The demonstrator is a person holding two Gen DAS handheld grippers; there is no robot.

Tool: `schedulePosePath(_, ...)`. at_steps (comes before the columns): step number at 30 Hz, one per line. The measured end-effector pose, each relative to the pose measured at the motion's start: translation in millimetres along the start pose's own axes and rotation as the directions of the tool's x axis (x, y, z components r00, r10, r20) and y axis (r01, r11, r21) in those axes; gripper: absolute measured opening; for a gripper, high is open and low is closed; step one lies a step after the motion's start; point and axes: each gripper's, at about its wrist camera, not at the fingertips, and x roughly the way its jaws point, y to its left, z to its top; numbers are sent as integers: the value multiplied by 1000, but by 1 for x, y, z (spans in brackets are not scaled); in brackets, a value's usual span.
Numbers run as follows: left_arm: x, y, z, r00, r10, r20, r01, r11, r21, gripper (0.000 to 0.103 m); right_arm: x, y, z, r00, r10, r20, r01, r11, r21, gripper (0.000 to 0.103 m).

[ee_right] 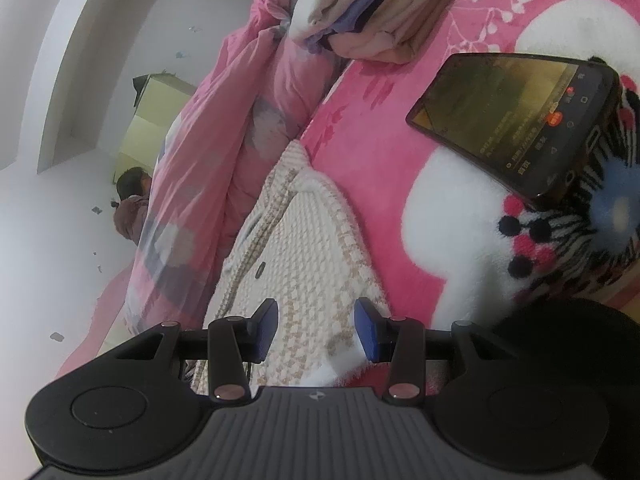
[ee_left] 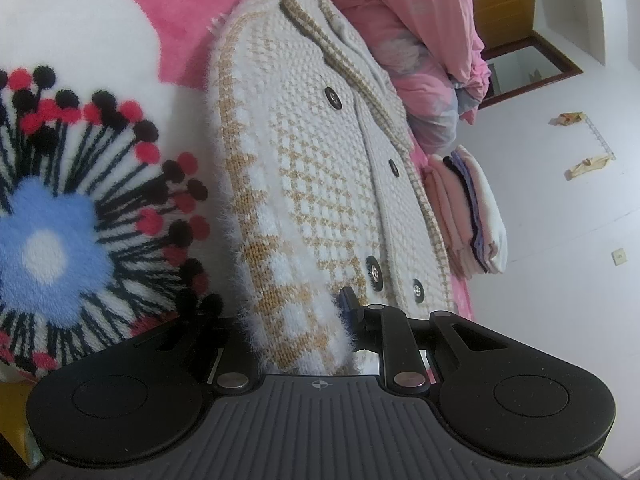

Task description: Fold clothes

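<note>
A cream and tan knit cardigan (ee_left: 312, 160) with dark buttons lies lengthwise on the plush pink and white blanket (ee_left: 100, 40). My left gripper (ee_left: 296, 314) is shut on the cardigan's fuzzy white edge. The fabric bunches between the jaws and hides the left finger. In the right wrist view the same cardigan (ee_right: 304, 240) stretches away from me. My right gripper (ee_right: 316, 326) hovers over its near end, open. The blue pads (ee_right: 266, 326) stand apart with knit showing below the gap and nothing pinched.
A stack of folded clothes (ee_left: 468, 212) (ee_right: 360, 12) sits beyond the cardigan. A bunched pink quilt (ee_left: 420, 40) (ee_right: 224, 140) runs along one side. A phone (ee_right: 516, 120) with a lit screen lies on the blanket (ee_right: 380, 160). A person (ee_right: 132, 204) is by the white wall.
</note>
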Motion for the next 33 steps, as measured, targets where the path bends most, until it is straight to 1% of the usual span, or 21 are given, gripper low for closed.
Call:
schedulePosePath(14, 0, -1, 2, 1000, 10, -1, -10, 1000, -2, 20, 3, -7, 2, 1000, 11, -3, -11, 999, 34, 45)
schedulePosePath(22, 1, -2, 2, 1000, 14, 0, -14, 1000, -1, 20, -4, -12, 2, 1000, 18, -4, -18, 998, 54, 45)
schedulePosePath(28, 1, 1, 1, 1000, 6, 1, -6, 1000, 0, 20, -13, -21, -3, 998, 53, -21, -50, 989, 138, 45)
schedulePosePath(30, 1, 1, 1, 1000, 4, -1, -4, 1000, -1, 20, -16, -21, -4, 998, 52, -24, -47, 987, 151, 45)
schedulePosePath(31, 1, 1, 2, 1000, 3, -3, -3, 1000, -2, 20, -18, -21, -4, 999, 50, -23, -45, 987, 156, 45)
schedulePosePath(33, 1, 2, 2, 1000, 0, -4, 0, 1000, 1, 20, -29, -19, -1, 999, 31, 13, -32, 990, 137, 45)
